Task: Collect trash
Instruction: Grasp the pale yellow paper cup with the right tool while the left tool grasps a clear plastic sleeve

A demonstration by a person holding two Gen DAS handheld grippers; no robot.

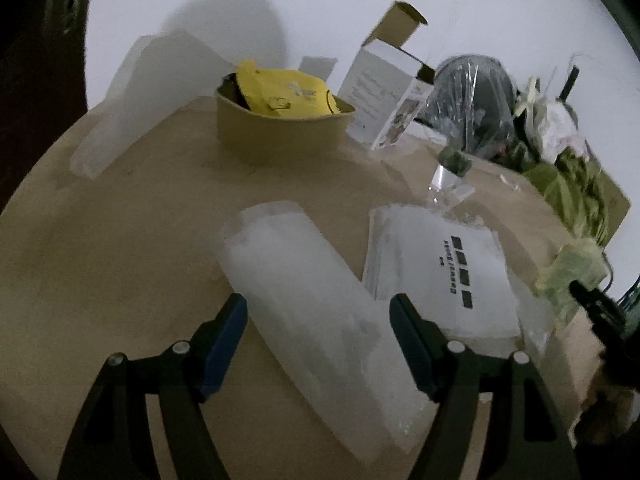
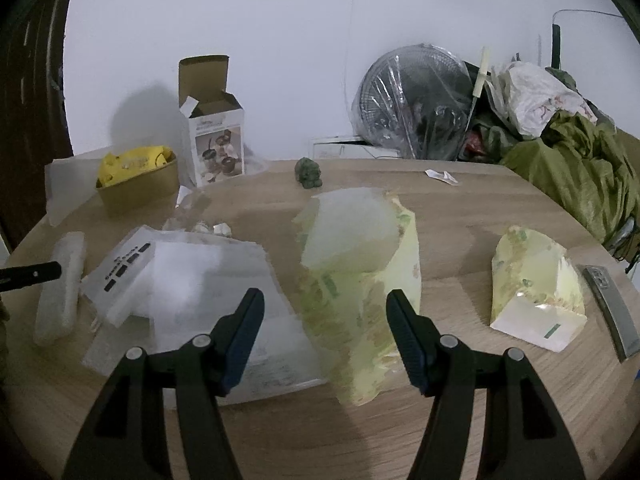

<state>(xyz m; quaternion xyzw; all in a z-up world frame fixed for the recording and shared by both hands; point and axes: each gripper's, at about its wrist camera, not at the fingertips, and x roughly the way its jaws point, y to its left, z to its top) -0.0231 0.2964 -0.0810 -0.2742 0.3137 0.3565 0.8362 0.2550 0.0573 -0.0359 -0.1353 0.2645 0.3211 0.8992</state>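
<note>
The left gripper (image 1: 318, 312) hangs with its jaws spread wide over a long white foam wrap (image 1: 308, 300) lying on the wooden table (image 1: 120, 240), not pinching it. Just beside the wrap lies a flat printed plastic bag (image 1: 444, 268). Farther back stands a paper bowl (image 1: 280, 132) holding a yellow packet (image 1: 288, 92). The right gripper (image 2: 325, 312) is likewise spread apart, above a crumpled yellow-green wrapper (image 2: 360, 264), perhaps touching it; blur makes that unclear. A second yellow-green wrapper (image 2: 536, 284) lies well apart to its right
</note>
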